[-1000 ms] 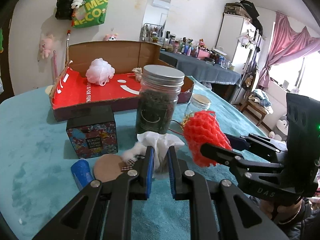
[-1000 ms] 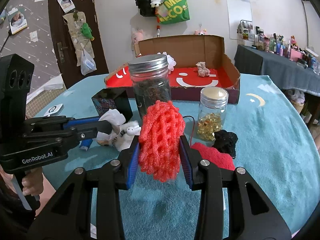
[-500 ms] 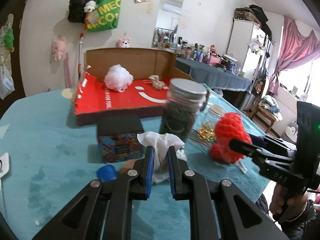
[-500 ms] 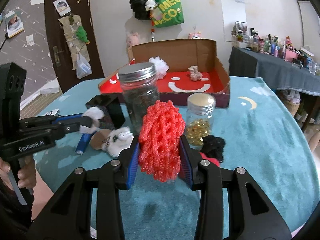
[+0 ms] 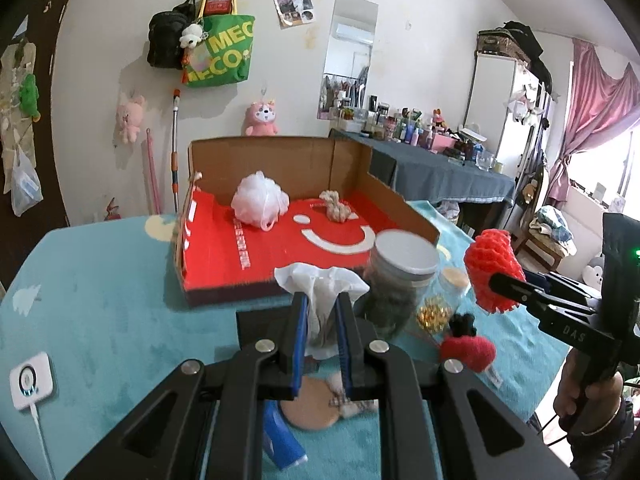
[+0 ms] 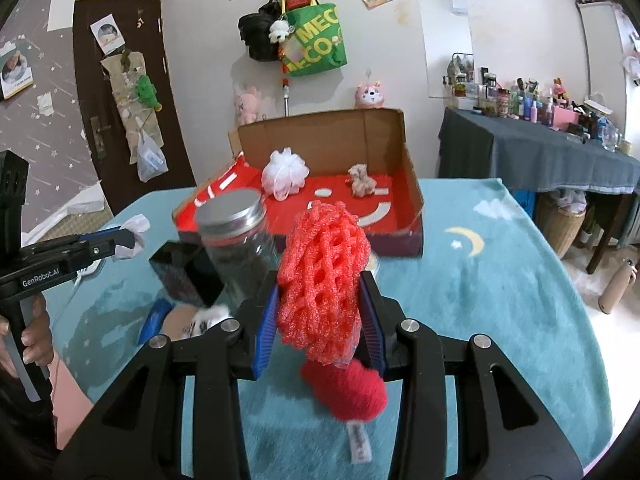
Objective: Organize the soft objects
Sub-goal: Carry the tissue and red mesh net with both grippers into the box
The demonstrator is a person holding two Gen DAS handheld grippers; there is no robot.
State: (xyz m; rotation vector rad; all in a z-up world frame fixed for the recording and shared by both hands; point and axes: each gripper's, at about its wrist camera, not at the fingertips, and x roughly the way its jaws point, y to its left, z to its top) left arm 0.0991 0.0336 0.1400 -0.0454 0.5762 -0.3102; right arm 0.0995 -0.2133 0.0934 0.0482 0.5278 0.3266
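Already a white puff (image 5: 259, 198) and a rope knot (image 5: 335, 211) lie in the far box (image 5: 280, 160), while the left hand-held gripper (image 5: 322, 336) clamps a tissue (image 5: 320, 284) and the right hand-held gripper (image 6: 320, 320) clamps red netting (image 6: 322, 272), both above the table (image 5: 100, 300), not yet boxed.

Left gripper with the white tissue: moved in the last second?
Yes. The left gripper, shut on the crumpled white tissue, has risen and advanced toward the red-lined cardboard box; the tissue now overlaps the box's front edge.
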